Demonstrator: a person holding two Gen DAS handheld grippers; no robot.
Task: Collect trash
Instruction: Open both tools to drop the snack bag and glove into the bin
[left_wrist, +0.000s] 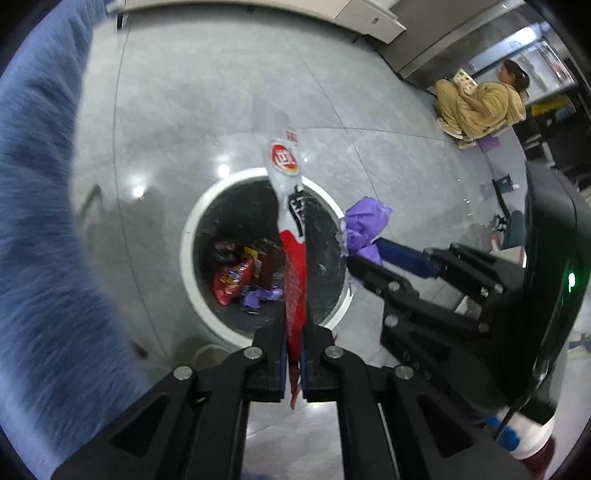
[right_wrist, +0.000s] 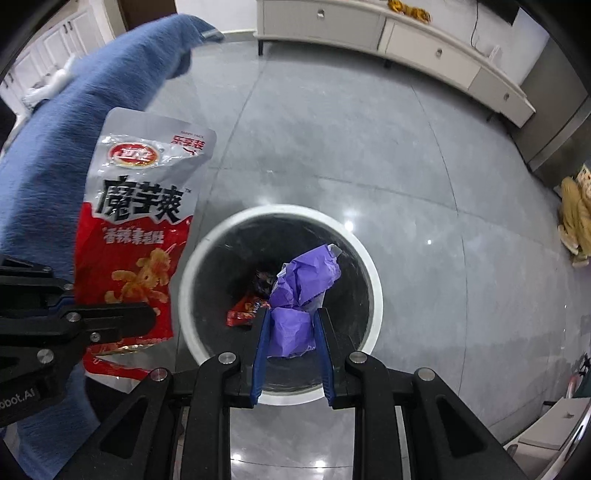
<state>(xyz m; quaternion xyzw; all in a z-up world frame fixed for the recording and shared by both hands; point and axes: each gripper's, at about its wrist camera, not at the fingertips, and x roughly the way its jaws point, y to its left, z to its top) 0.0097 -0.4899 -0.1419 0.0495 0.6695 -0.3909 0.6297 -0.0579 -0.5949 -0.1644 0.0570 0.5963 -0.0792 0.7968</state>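
Note:
A round bin with a white rim (left_wrist: 186, 254) (right_wrist: 280, 211) and a dark liner stands on the grey floor below both grippers. Several wrappers lie in it, among them a red one (left_wrist: 232, 280) (right_wrist: 245, 312). My left gripper (left_wrist: 295, 332) (right_wrist: 140, 321) is shut on the lower end of a red and silver snack packet (left_wrist: 291, 266) (right_wrist: 136, 229), which hangs over the bin's left side. My right gripper (right_wrist: 293, 317) (left_wrist: 364, 253) is shut on a crumpled purple wrapper (right_wrist: 299, 284) (left_wrist: 365, 221) above the bin's opening.
A blue fuzzy sleeve (left_wrist: 37, 221) (right_wrist: 55, 147) fills the left of both views. A person in tan clothes (left_wrist: 480, 103) sits on the floor at the far right. A long white cabinet (right_wrist: 406, 40) runs along the far wall.

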